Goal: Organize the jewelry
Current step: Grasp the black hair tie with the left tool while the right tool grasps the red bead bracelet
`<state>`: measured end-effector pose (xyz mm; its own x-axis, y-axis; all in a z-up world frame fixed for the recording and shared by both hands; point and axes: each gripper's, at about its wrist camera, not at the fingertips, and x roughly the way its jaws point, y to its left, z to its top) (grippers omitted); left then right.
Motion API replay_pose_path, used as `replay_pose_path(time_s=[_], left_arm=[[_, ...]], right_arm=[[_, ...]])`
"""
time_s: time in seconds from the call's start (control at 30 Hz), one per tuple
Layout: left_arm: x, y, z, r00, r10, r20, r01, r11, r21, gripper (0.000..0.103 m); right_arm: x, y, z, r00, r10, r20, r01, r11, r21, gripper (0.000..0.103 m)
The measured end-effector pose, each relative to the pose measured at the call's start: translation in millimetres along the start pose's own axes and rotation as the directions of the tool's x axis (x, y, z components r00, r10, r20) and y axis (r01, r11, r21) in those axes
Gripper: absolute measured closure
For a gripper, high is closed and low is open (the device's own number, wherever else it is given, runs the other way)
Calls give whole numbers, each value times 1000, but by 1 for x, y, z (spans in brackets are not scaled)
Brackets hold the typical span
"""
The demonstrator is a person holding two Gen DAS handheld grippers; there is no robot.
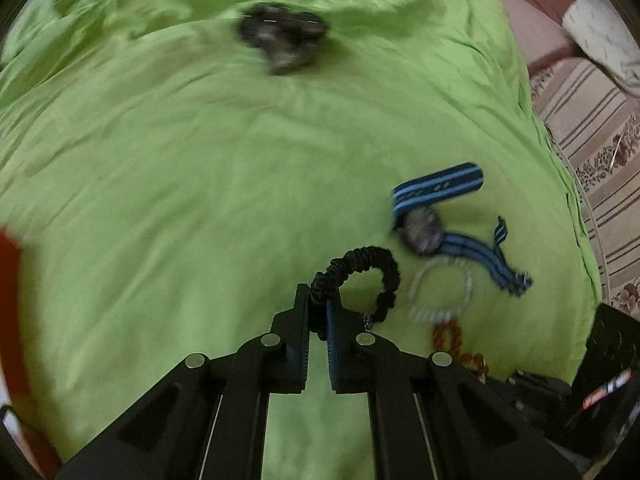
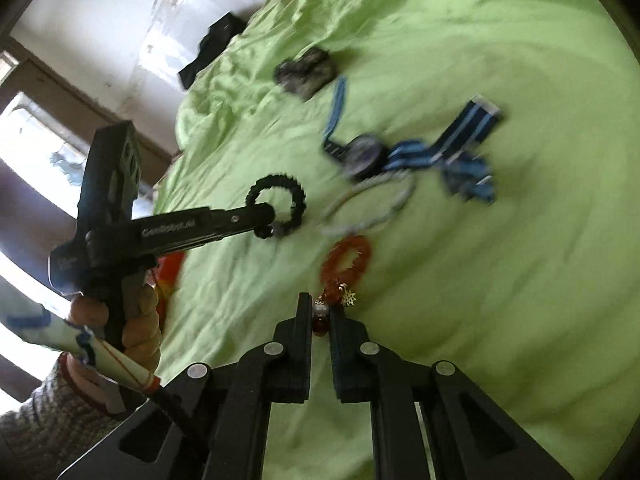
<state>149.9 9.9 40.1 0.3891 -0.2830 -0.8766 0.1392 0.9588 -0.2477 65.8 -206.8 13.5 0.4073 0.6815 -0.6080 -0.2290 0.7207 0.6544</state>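
My left gripper (image 1: 319, 300) is shut on a black beaded bracelet (image 1: 376, 270), which loops up and right from the fingertips. It also shows in the right wrist view (image 2: 280, 204), held by the left gripper (image 2: 268, 216). My right gripper (image 2: 321, 312) is shut on an orange-red beaded bracelet (image 2: 348, 260) at its pearl and red beads. A blue striped watch (image 1: 424, 228) (image 2: 364, 156) and a white bead bracelet (image 1: 440, 292) (image 2: 368, 208) lie on the green sheet. The orange bracelet (image 1: 452, 336) shows partly in the left wrist view.
A dark crumpled pouch (image 1: 280, 40) (image 2: 306, 70) lies farther off on the green sheet (image 1: 160, 160). A black object (image 2: 212, 48) sits at the sheet's far edge. A striped sofa (image 1: 592, 120) lies beyond the right edge. A red object (image 1: 12, 300) is at the left.
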Motion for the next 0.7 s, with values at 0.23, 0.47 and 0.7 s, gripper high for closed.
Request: replay_pose_path(time_s=[0.23, 0.47, 0.7], left_arm=[[-51, 8, -50, 997, 59, 39, -61, 997, 42, 96], [-100, -8, -95, 991, 69, 115, -80, 992, 93, 96], [-145, -1, -132, 985, 52, 163, -65, 995, 78, 96]], right_arm=[[5, 18, -17, 992, 104, -68, -104, 995, -1, 94], [-4, 29, -35, 998, 48, -40, -47, 999, 19, 94], [-32, 61, -68, 1000, 1, 9, -1, 1000, -3, 94]])
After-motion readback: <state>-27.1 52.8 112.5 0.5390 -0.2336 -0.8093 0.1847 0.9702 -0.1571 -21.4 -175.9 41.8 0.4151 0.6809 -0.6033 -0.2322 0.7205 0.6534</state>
